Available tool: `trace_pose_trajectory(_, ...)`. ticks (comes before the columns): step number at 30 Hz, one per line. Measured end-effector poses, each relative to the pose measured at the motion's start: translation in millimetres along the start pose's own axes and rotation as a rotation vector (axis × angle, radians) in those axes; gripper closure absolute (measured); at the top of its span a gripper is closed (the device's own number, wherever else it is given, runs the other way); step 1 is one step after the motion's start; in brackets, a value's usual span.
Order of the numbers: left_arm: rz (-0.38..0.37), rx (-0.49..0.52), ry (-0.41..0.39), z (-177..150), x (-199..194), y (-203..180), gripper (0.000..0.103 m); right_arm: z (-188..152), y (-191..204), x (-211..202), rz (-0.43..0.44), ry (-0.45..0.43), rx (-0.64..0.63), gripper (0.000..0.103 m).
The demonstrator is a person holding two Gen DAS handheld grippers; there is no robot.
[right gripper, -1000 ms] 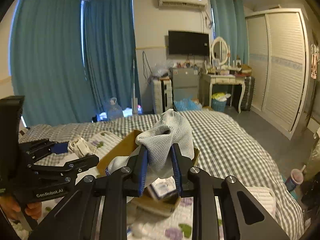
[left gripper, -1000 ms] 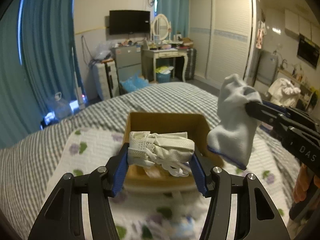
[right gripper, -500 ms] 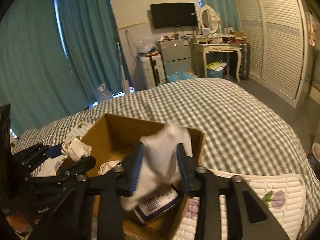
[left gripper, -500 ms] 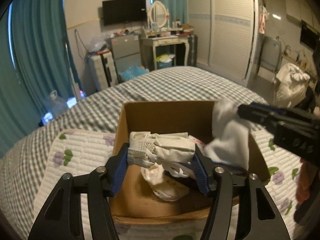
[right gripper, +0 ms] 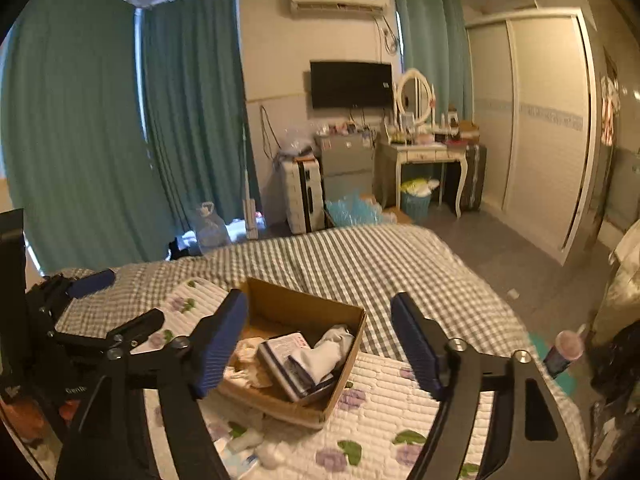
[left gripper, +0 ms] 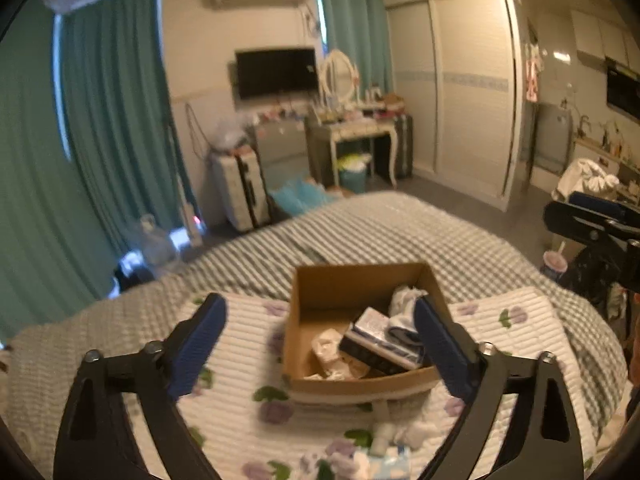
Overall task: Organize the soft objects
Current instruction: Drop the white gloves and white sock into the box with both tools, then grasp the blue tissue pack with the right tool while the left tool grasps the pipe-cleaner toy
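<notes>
An open cardboard box point(left gripper: 352, 280) point(right gripper: 304, 308) sits on a white floral quilt on the bed. Inside lie a grey-white sock point(left gripper: 402, 312) point(right gripper: 326, 354), a white mesh item point(left gripper: 332, 354) point(right gripper: 246, 354) and a dark blue and white packet point(left gripper: 376, 340) point(right gripper: 286, 364). My left gripper point(left gripper: 320, 346) is open and empty, raised above and in front of the box. My right gripper point(right gripper: 320, 346) is open and empty, raised above the box. The right gripper shows at the right edge of the left wrist view point(left gripper: 592, 220), and the left gripper at the left of the right wrist view point(right gripper: 76, 292).
The floral quilt point(left gripper: 248, 400) point(right gripper: 392, 412) lies over a grey checked bedspread point(right gripper: 340, 260). Small white soft items and a pale blue packet point(left gripper: 392, 448) point(right gripper: 256, 446) lie on the quilt in front of the box. A cup point(right gripper: 566, 350) stands on the floor to the right.
Both grippers have opened and let go: the mesh item and the sock now lie in the box. Both grippers have risen and pulled back from the box.
</notes>
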State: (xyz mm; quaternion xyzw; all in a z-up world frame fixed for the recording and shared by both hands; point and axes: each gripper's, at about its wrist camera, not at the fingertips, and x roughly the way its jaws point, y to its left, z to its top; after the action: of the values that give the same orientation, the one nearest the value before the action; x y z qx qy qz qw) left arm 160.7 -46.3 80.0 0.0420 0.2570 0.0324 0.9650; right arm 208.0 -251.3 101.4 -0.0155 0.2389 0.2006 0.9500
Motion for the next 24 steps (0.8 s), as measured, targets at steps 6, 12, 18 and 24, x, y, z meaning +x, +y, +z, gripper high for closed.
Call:
trace_pose_trajectory(6,0.018,-0.036,-0.054,-4.3,-71.6,15.3,0.000,-0.2,24.0,-76.9,-0.003,-0.037,-0.043,0.003)
trace_pose_trajectory(12,0.029,-0.011,-0.051,-33.6,-97.0,24.3,0.000,-38.6,47.2,-99.6,0.010,0.006,-0.073,0.000)
trace_pose_trajectory(18,0.017,-0.001,0.011,-82.5,-70.2,33.3,0.000,-106.6,61.5,-70.4,0.022,0.088,-0.047,0.000)
trace_pose_trajectory(24,-0.018,-0.025,0.125,-137.8,-19.0,40.5,0.000,-171.3,74.5,-12.2,0.025,0.183,-0.027,0.000)
